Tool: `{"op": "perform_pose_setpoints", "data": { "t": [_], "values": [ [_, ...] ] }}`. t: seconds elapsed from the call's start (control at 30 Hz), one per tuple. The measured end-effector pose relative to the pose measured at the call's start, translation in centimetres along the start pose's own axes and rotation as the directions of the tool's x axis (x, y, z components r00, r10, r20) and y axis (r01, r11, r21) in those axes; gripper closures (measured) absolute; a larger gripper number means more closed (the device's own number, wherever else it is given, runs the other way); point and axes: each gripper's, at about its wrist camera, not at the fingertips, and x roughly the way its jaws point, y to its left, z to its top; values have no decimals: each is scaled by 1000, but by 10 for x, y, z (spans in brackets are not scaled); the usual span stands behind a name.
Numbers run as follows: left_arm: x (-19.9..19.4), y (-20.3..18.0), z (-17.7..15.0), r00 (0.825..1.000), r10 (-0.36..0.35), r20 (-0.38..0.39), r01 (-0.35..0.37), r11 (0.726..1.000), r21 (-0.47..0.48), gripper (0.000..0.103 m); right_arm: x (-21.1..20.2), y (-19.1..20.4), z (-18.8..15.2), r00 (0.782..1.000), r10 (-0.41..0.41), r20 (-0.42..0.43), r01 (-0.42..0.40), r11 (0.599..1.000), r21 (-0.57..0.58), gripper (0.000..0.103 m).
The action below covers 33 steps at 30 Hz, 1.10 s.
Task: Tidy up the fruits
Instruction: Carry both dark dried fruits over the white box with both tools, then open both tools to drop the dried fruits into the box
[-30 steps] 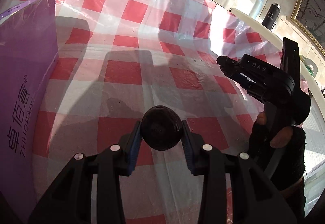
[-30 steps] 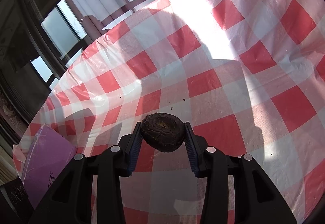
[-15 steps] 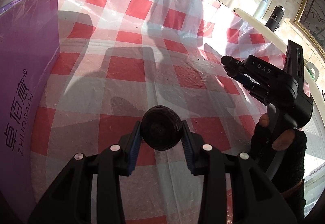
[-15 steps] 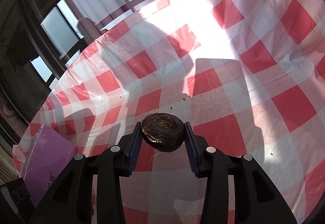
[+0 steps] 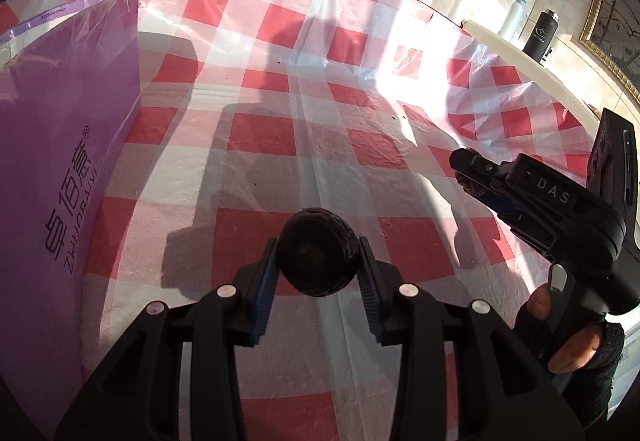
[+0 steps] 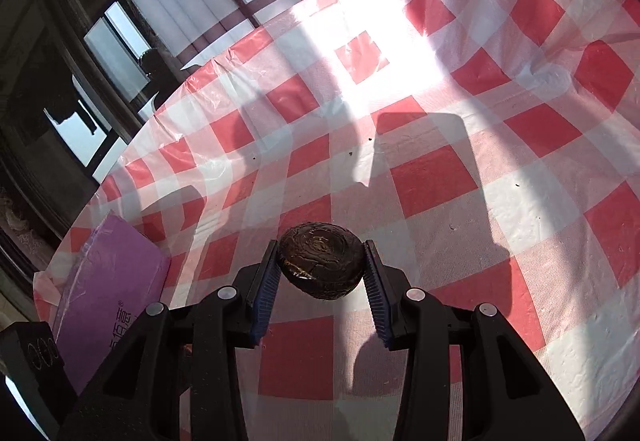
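Note:
My left gripper (image 5: 318, 251) is shut on a dark round fruit (image 5: 318, 251), held above the red-and-white checked tablecloth (image 5: 280, 129). My right gripper (image 6: 320, 261) is shut on a second dark, wrinkled round fruit (image 6: 320, 261), also held above the cloth (image 6: 440, 181). In the left wrist view the right gripper (image 5: 466, 175) shows at the right, held by a gloved hand (image 5: 568, 337), with a bit of its fruit between the fingers.
A purple box (image 5: 60, 169) with printed characters stands at the left; it also shows in the right wrist view (image 6: 108, 281). Two bottles (image 5: 540, 37) stand on the floor beyond the table's far right edge. Windows lie beyond the far edge.
Both grippers have risen and pulled back a little with their fruits; more of the table shows. The right gripper has shifted right and down in the left wrist view.

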Motion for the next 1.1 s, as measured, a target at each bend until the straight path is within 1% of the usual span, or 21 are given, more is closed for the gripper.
{"op": "perform_pose_setpoints", "data": {
  "t": [0.1,0.23,0.3,0.4,0.47,0.53,0.63,0.7,0.77,0.87,0.93,0.97,1.03,1.1],
  "values": [
    [-21,-7,-18,1000,10,18,-11,999,47,65,-21,11,-23,1000,5,10,-5,1000,-21,62],
    [-51,-13,-34,998,7,66,-14,995,94,65,-36,18,-38,1000,8,18,-7,1000,-28,62],
    [-64,-14,-37,996,1,86,-11,994,107,65,-39,21,-42,1000,8,26,-7,1000,-29,62],
    [-84,-15,-36,993,-6,122,-9,993,119,65,-43,28,-46,998,46,34,-46,999,-7,62],
    [-102,-15,-34,987,-11,162,-8,993,121,65,-45,41,-46,997,68,36,-68,997,-23,62],
    [-122,-12,-30,978,-4,210,-22,993,120,65,-49,62,-45,994,100,44,-96,993,-73,62],
    [-153,2,-21,957,38,289,-69,993,99,65,-57,99,-43,983,177,56,-167,975,-147,62],
    [-169,19,-13,939,94,330,-122,990,66,65,-59,125,-45,975,218,49,-204,958,-201,62],
    [-183,43,-3,923,160,350,-178,984,22,65,-60,151,-49,965,261,29,-246,937,-250,62],
    [-198,84,10,913,233,333,-233,972,-43,65,-57,191,-58,949,314,-15,-302,896,-325,62],
    [-199,108,18,910,295,293,-290,955,-59,65,-54,219,-66,940,337,-47,-328,865,-380,62],
    [-200,122,20,905,328,272,-322,944,-67,65,-52,232,-71,940,335,-62,-330,850,-411,62],
    [-198,146,25,898,372,234,-360,928,-91,65,-43,261,-81,951,293,-97,-302,816,-493,62],
    [-193,168,29,897,402,186,-388,915,-108,65,-31,284,-90,961,242,-131,-273,780,-563,62]
  ]
}}
